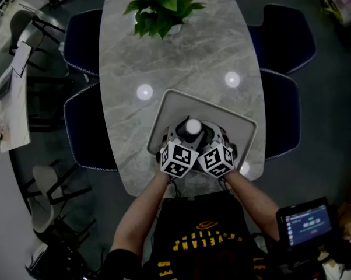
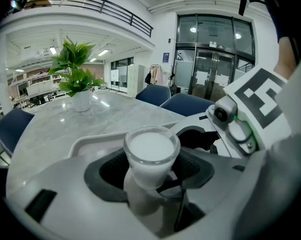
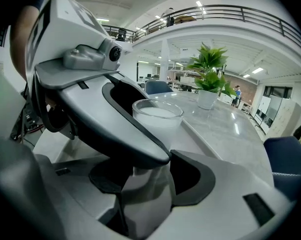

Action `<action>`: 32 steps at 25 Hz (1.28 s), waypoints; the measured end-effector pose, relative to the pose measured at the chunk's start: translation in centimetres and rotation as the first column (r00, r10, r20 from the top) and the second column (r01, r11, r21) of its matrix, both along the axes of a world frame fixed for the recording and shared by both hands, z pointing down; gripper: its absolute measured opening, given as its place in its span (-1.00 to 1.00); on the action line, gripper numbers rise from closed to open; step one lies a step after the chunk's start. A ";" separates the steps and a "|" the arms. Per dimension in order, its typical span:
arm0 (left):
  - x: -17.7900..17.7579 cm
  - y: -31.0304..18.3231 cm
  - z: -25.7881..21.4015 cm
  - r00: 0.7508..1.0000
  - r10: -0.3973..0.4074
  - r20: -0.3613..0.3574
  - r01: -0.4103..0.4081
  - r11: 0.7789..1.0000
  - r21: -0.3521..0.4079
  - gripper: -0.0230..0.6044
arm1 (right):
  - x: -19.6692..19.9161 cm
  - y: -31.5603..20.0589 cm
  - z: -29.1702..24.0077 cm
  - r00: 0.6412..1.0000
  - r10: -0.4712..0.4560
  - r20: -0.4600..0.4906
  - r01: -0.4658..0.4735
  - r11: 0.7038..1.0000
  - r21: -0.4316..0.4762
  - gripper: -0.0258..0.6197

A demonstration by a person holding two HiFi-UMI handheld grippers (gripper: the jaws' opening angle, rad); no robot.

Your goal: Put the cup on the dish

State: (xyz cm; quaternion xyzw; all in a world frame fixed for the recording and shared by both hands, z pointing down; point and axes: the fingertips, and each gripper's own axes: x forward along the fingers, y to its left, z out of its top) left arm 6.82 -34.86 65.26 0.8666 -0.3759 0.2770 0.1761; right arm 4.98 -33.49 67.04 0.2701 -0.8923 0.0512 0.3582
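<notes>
Black-shirted torso [image 1: 202,238] and two bare forearms fill the bottom of the head view, reaching up to a pair of grippers held side by side, their marker cubes touching.

Beyond them runs a long grey marble-look table [image 1: 187,63] with dark blue chairs [image 1: 286,37] along both sides. At its near end lies the dish [image 1: 181,105], a pale rectangular tray with a raised rim, set slightly askew. A leafy green plant [image 1: 164,7] in a white pot stands at the far end, well apart from the dish.

Over the dish's near half, the left gripper [image 1: 186,134] and the right gripper [image 1: 203,134] come in from either side and cross, one of the left jaws lying over the right gripper's jaws.

Both close on the same white cup [image 1: 193,125], which stands upright over the dish. Its rim rises above the left gripper's dark pads [image 2: 108,171], its body caught between them. The right gripper's jaws stand wide, the cup's body filling the gap between their pads [image 3: 195,181].
</notes>
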 end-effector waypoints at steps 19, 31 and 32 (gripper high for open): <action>-0.5 -0.5 0.9 0.999 -0.011 -0.032 0.011 1.000 0.012 -0.08 | 0.6 0.1 0.6 0.998 0.036 0.059 -0.033 0.998 -0.054 -0.19; -3.4 0.9 -0.1 0.996 -0.088 -0.024 0.088 0.996 0.005 -0.02 | 1.6 1.1 -0.1 0.990 0.107 0.091 -0.102 0.993 -0.059 -0.19; -3.6 1.3 -0.4 0.995 -0.095 -0.025 0.095 0.995 0.006 -0.02 | 1.8 1.2 -0.4 0.987 0.124 0.099 -0.118 0.991 -0.062 -0.19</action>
